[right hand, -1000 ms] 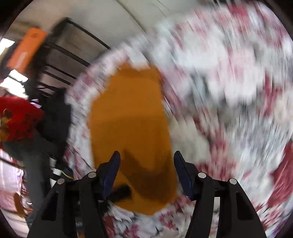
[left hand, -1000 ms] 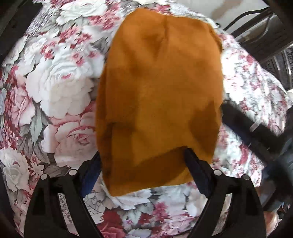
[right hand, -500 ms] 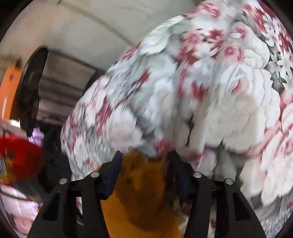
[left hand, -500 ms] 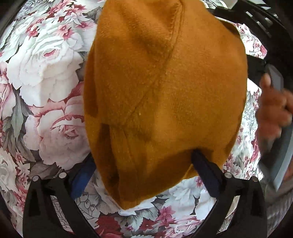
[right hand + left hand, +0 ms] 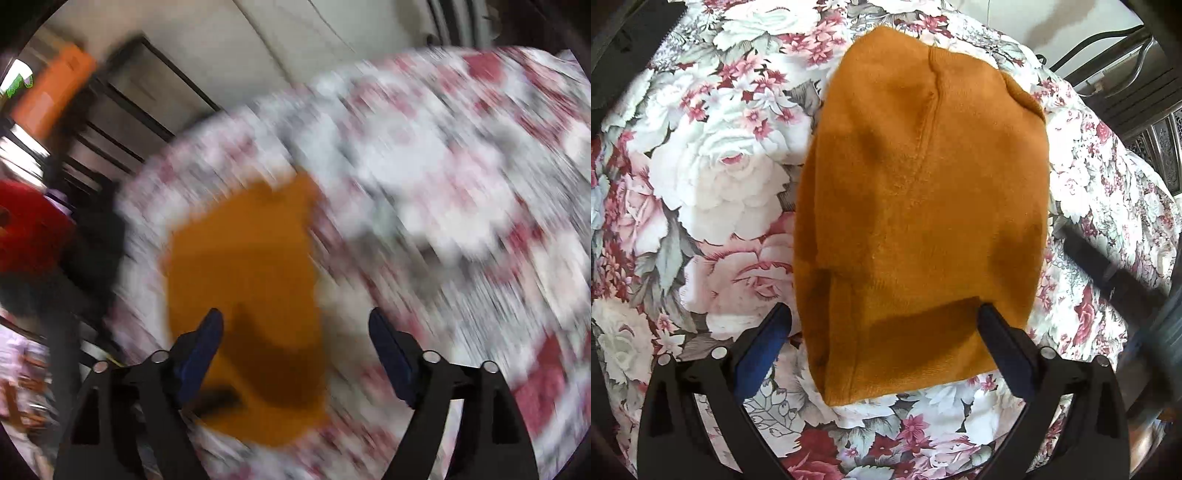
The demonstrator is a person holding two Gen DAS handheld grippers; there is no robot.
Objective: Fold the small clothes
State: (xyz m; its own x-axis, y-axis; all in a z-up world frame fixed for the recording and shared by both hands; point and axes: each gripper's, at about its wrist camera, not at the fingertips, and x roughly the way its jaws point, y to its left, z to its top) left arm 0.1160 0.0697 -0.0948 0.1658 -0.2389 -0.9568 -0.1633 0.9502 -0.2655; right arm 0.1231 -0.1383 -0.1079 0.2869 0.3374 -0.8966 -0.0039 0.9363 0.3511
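Note:
A small orange garment (image 5: 923, 206) lies folded flat on the floral tablecloth (image 5: 713, 177). My left gripper (image 5: 882, 321) is open, its blue-padded fingers spread at the garment's near edge, holding nothing. The right wrist view is motion-blurred; it shows the same orange garment (image 5: 243, 295) on the floral cloth (image 5: 443, 177). My right gripper (image 5: 295, 328) is open and empty above the garment's near end. Part of the right gripper's dark body (image 5: 1108, 269) shows at the right of the left wrist view.
Dark metal furniture (image 5: 1137, 85) stands past the table's far right edge. In the right wrist view, dark rails (image 5: 110, 122), an orange object (image 5: 55, 92) and something red (image 5: 29, 229) lie beyond the table's left side.
The left gripper has pulled back from the garment, which again lies flat. The right gripper has swung back over the garment and opened wider; its view is blurred by motion.

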